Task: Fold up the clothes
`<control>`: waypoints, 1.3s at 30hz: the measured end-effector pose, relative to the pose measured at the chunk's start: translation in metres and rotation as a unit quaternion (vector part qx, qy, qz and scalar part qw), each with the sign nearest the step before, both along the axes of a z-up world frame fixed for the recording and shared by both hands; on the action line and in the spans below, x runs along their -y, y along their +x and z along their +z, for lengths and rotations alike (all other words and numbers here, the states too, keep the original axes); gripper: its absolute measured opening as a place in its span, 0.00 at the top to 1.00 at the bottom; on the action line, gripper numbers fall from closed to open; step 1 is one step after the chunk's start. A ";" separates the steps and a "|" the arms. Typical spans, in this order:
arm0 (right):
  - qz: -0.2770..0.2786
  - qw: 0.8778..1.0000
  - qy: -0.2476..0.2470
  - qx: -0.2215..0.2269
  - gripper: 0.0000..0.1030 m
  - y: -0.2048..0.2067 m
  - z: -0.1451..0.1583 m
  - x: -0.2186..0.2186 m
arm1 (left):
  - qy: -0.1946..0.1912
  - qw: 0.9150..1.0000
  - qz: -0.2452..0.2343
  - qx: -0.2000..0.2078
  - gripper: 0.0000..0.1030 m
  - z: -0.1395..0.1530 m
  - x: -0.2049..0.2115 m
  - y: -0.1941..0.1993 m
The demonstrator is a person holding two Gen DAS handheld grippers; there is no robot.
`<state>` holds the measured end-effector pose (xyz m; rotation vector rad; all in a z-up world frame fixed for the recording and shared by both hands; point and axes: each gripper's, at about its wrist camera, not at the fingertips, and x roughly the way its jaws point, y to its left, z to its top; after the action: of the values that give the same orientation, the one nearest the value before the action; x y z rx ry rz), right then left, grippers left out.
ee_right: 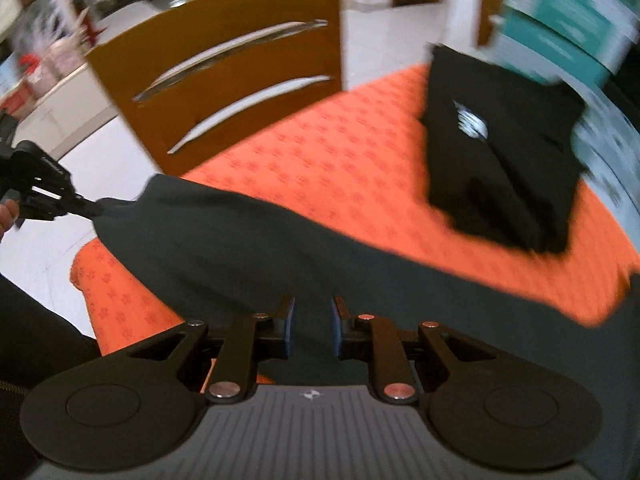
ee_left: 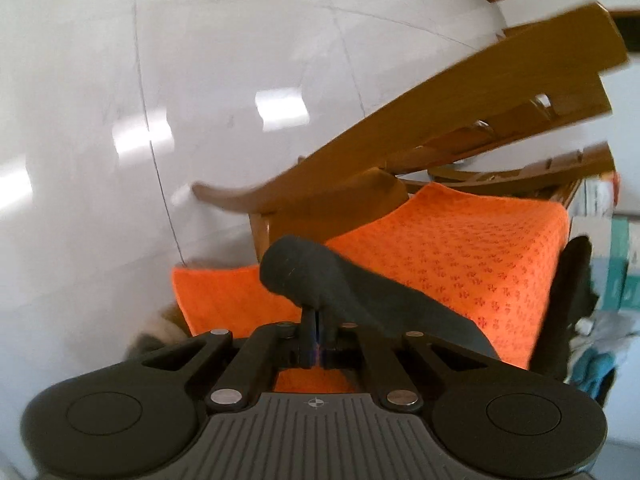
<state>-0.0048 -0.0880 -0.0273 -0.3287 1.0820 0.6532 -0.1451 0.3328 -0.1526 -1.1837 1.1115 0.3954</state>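
The left gripper (ee_left: pixel 318 322) pinches a dark garment (ee_right: pixel 248 248) over the orange tablecloth (ee_right: pixel 340 160). The right gripper (ee_right: pixel 312 326) hangs spread, holding nothing.

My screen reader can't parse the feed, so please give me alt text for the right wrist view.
The right tool hangs open over a dark garment stretched across an orange tablecloth. At the left edge the left tool pinches the garment's corner. A folded black shirt lies at the far right, and a wooden chair stands behind the table.
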 end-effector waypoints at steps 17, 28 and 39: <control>-0.236 0.971 0.029 0.017 0.76 -0.085 0.027 0.201 | 0.234 0.969 -0.072 0.036 0.52 0.093 0.071 0.025; -0.335 0.941 0.035 0.034 0.70 -0.127 0.021 0.348 | 0.281 0.942 -0.165 0.083 0.45 0.137 0.221 0.055; -0.535 0.842 0.070 0.011 0.63 -0.185 -0.040 0.479 | 0.274 0.904 -0.304 0.121 0.45 0.133 0.393 0.073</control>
<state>-0.1901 -0.5668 -0.0672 0.4062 1.0025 -0.2870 -0.0721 -0.0598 -0.0196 -0.3416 0.9989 0.0550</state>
